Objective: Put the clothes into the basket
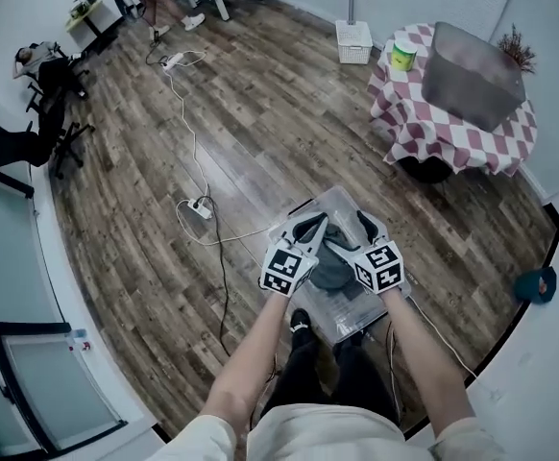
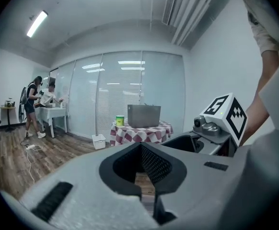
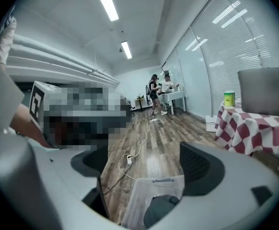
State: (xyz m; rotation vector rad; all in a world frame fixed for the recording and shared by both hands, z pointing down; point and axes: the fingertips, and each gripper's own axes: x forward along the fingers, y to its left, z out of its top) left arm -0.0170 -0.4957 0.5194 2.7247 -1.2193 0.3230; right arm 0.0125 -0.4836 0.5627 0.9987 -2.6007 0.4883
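Clothes (image 1: 335, 269) in a dark grey heap, lying inside the clear basket (image 1: 342, 198) on the wooden floor (image 1: 260, 113), directly below both tools. In the head view, partly covered by the 2 marker cubes.

Left gripper (image 1: 310, 221) held over the basket's left half, tips pointing away from the person. Jaws only a narrow slit apart in the left gripper view, with bare floorboards showing through and nothing pinched.

Right gripper (image 1: 362, 227) held over the basket's right half, just beside the left one. Jaws spread wide in the right gripper view. Low in the gap between them, a corner of the basket and a rounded fold of the grey clothes, beneath the pads and apart from them.

Impossible to tell from the head view whether either tip brushes the fabric.

Near the basket's left side, a white power strip (image 1: 200, 207) on the floor, with its cable trailing off towards the far wall. Well apart at upper right, a round table (image 1: 452, 133) under a red and white checked cloth, bearing a grey box (image 1: 473, 60) and a yellow-green tub (image 1: 402, 56). Beside it, a small white bin (image 1: 353, 41).
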